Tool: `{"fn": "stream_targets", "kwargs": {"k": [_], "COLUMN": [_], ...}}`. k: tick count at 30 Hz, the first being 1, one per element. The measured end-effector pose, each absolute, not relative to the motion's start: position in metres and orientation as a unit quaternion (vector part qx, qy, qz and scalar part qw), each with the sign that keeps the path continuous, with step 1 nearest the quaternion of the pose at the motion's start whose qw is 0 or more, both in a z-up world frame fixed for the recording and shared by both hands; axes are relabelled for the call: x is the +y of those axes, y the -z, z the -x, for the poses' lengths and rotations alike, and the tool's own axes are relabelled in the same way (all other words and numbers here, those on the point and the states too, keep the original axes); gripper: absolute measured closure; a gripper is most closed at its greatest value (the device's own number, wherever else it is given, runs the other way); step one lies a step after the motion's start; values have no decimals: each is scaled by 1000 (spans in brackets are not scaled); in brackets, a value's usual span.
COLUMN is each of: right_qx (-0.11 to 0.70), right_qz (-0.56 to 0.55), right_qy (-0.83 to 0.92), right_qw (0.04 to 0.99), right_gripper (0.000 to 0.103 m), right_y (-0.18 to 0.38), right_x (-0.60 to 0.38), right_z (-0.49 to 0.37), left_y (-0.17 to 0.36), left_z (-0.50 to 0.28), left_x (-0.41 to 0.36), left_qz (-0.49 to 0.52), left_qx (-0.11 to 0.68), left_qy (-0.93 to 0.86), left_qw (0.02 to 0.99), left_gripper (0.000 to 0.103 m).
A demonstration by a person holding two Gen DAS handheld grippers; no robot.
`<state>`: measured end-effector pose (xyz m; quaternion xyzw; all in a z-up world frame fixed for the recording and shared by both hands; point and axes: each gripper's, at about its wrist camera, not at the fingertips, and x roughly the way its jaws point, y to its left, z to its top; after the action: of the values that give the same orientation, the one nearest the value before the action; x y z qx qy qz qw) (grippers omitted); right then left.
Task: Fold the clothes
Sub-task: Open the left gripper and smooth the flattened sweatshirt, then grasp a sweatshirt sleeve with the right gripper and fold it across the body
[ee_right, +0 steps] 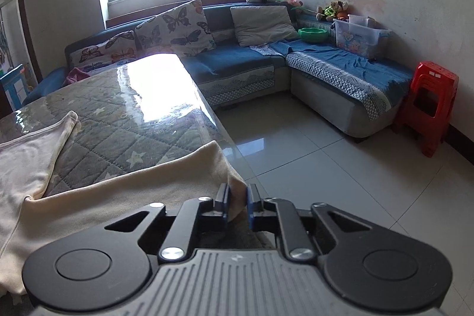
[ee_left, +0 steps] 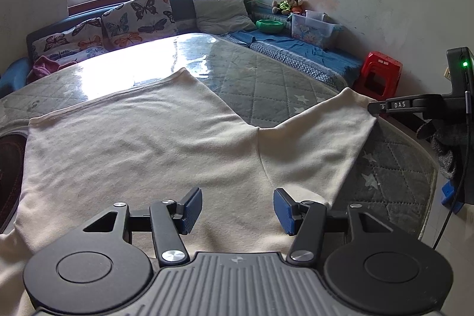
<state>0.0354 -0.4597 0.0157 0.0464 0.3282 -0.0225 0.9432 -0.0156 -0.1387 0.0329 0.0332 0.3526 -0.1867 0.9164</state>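
Note:
A cream T-shirt (ee_left: 142, 138) lies spread flat on the quilted table (ee_left: 266, 79). Its right sleeve (ee_left: 320, 144) reaches toward the table's right edge. My left gripper (ee_left: 238, 206) is open and hovers over the shirt near the shoulder, holding nothing. My right gripper (ee_left: 376, 107) enters from the right and is at the sleeve's end. In the right wrist view my right gripper (ee_right: 238, 203) is shut on the sleeve cuff (ee_right: 234, 188), which sits between the blue pads at the table's edge. The shirt body (ee_right: 26, 162) shows at the left.
A blue corner sofa (ee_right: 326, 64) with butterfly cushions (ee_right: 177, 25) stands behind the table. A red plastic stool (ee_right: 426, 105), a clear storage box (ee_right: 358, 37) and a green bowl (ee_right: 312, 34) are at the right. Tiled floor (ee_right: 326, 168) lies beside the table.

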Motion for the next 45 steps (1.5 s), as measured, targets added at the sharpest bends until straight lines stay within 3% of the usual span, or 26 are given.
{"fn": "stream_targets", "kwargs": {"k": [18, 28, 45], "right_qx": [296, 239, 232], "right_qz": [-36, 15, 114], "right_qy": [-2, -95, -288], "right_qw": [954, 966, 922], "right_gripper": [98, 98, 98], "right_y": [-41, -107, -127], "right_x": [-452, -395, -224], "right_z": [-32, -18, 5], "left_y": [-33, -43, -51], "left_z": [15, 22, 54], "left_x": [-142, -110, 3], "left_qz": [-39, -9, 78], "left_qx": [358, 346, 310], "left_qy": [192, 159, 45], "left_qw": [913, 924, 946], "left_gripper": [46, 43, 42]}}
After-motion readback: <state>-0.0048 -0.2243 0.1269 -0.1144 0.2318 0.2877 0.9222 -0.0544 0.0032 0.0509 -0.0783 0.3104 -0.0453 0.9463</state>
